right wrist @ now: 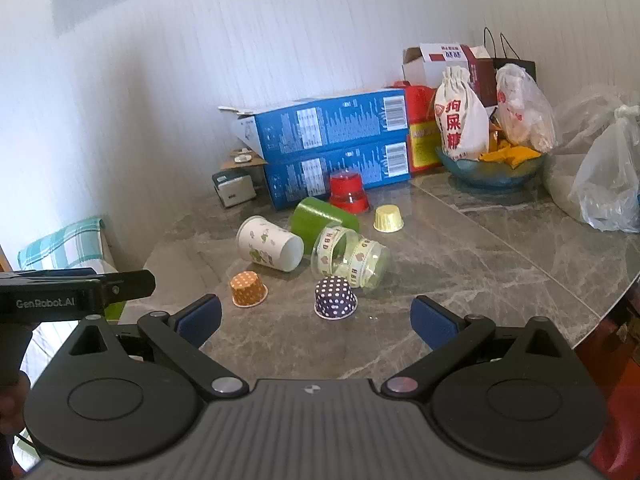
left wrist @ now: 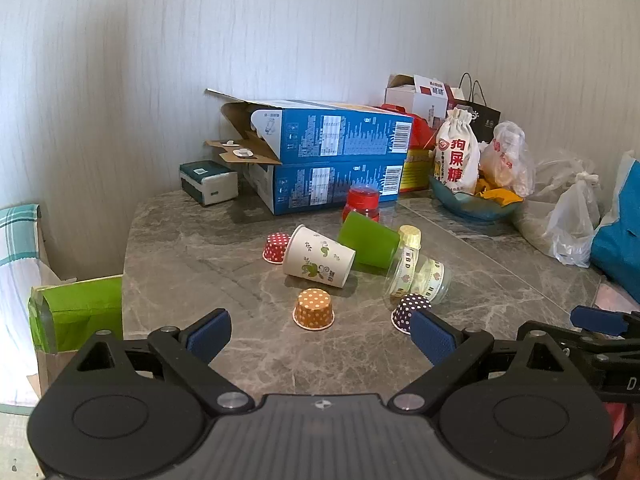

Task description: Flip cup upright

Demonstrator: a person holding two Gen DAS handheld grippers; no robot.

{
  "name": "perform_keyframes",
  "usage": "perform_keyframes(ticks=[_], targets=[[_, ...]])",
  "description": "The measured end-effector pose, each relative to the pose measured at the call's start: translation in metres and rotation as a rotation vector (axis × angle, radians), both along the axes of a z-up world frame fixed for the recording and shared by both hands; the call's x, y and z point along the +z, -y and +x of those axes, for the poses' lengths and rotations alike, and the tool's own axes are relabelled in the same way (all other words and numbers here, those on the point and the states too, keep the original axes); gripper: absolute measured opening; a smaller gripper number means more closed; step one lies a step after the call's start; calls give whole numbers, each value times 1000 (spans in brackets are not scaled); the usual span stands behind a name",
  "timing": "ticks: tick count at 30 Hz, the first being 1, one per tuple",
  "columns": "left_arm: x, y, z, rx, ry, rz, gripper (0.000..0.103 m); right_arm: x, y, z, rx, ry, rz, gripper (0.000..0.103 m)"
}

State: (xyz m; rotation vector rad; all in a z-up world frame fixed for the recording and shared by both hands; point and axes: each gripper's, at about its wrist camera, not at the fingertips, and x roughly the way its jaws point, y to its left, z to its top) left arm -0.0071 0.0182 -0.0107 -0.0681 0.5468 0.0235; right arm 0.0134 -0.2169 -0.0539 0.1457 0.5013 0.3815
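Several cups lie mid-table. A white paper cup with leaf print (left wrist: 319,256) (right wrist: 270,243) lies on its side, as do a green cup (left wrist: 368,241) (right wrist: 320,216) and a clear cup with ribbon (left wrist: 418,276) (right wrist: 350,258). A red cup (left wrist: 362,202) (right wrist: 347,192) stands upside down. Small dotted cups, orange (left wrist: 313,308) (right wrist: 248,289), purple (left wrist: 410,312) (right wrist: 335,297), red (left wrist: 276,247) and yellow (right wrist: 388,218), sit upside down. My left gripper (left wrist: 320,336) is open and empty, just short of the orange cup. My right gripper (right wrist: 316,320) is open and empty, just short of the purple cup.
Two stacked blue boxes (left wrist: 336,160) (right wrist: 332,144) and a tissue pack (left wrist: 208,182) stand against the wall. A blue bowl with bags (left wrist: 476,200) (right wrist: 492,168) and plastic bags (right wrist: 608,184) fill the right. A green bag (left wrist: 78,312) sits beyond the table's left edge.
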Motion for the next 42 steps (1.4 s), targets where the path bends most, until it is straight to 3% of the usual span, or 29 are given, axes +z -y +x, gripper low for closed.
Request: perform_keyframes(ticks=[42], targets=[[-5,-1,1,-9,-6,-17,98,-6,-2,6,10,-41,-9,102]])
